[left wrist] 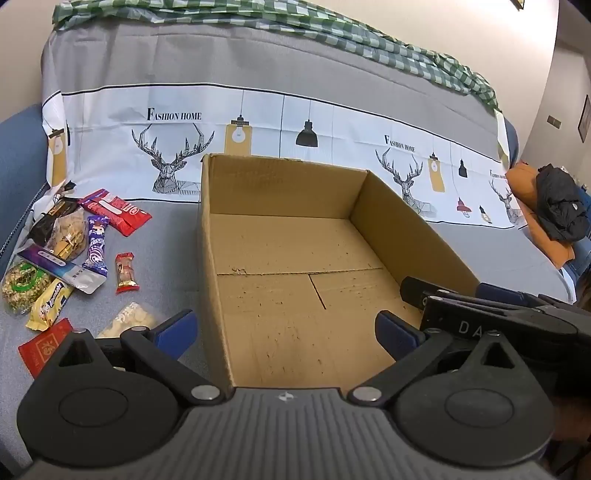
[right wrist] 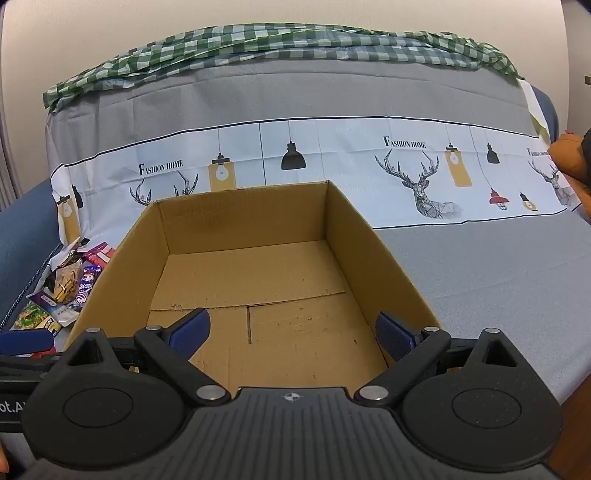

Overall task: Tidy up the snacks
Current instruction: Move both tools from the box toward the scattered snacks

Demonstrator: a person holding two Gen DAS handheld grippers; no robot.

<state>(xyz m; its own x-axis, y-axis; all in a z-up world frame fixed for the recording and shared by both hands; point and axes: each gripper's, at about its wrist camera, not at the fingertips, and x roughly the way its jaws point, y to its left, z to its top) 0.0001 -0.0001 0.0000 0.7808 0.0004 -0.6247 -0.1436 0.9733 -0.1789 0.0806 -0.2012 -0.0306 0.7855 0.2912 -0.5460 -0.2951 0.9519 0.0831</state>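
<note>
An open, empty cardboard box [left wrist: 280, 195] stands on the grey covered surface; it also shows in the right wrist view [right wrist: 240, 214]. A pile of snack packets [left wrist: 66, 243] lies left of the box, among them a red wrapper [left wrist: 118, 212], a purple packet [left wrist: 96, 245] and a small red bar [left wrist: 125, 272]. The pile shows partly hidden behind the box wall in the right wrist view [right wrist: 70, 288]. My left gripper [left wrist: 286, 330] is open and empty over the box's near left wall. My right gripper [right wrist: 291, 332] is open and empty over the box's near end.
The right gripper's body [left wrist: 491, 314] shows at the right of the left wrist view. A deer-print cloth [left wrist: 258, 125] and a green checked cloth [left wrist: 332, 29] cover the backrest. Orange and black clothing [left wrist: 554, 210] lies at the far right.
</note>
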